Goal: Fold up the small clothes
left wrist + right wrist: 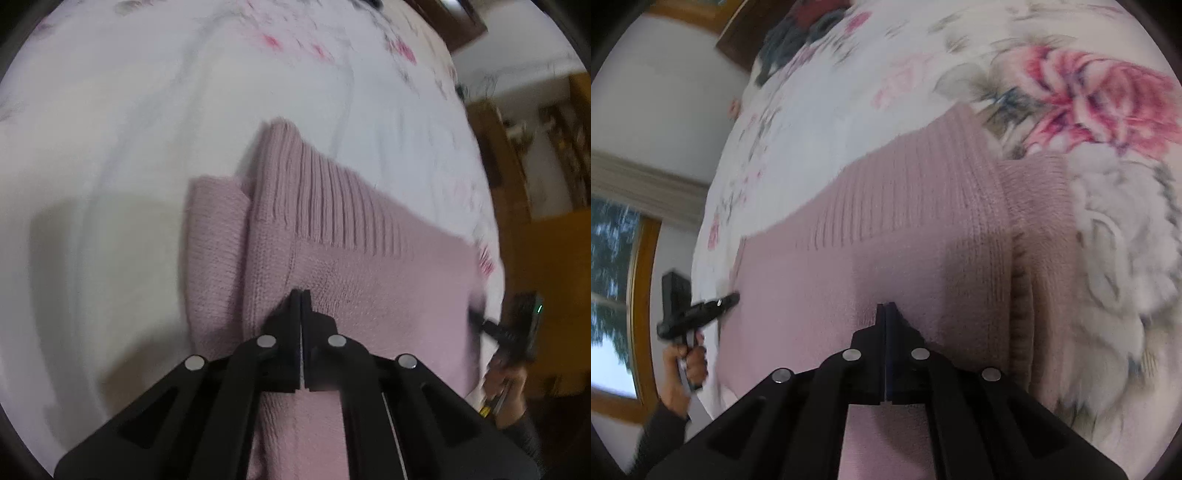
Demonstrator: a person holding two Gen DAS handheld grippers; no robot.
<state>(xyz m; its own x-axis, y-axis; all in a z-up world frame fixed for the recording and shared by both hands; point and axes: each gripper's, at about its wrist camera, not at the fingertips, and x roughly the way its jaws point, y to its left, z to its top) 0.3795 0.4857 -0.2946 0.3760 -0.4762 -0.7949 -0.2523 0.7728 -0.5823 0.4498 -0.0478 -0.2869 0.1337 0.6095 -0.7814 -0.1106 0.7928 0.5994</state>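
A bed carries everything here, covered in a white sheet (110, 155) printed with big pink and grey flowers, the boldest bloom (1100, 92) showing at the far right in the right wrist view. Lying directly on it is a pink knitted garment (351, 236), its ribbed band (923, 184) on the far side and a folded part sticking out along one edge. At the far end of the bed, by the dark wooden headboard, sits a blurred heap of dark and red cloth (805, 29).
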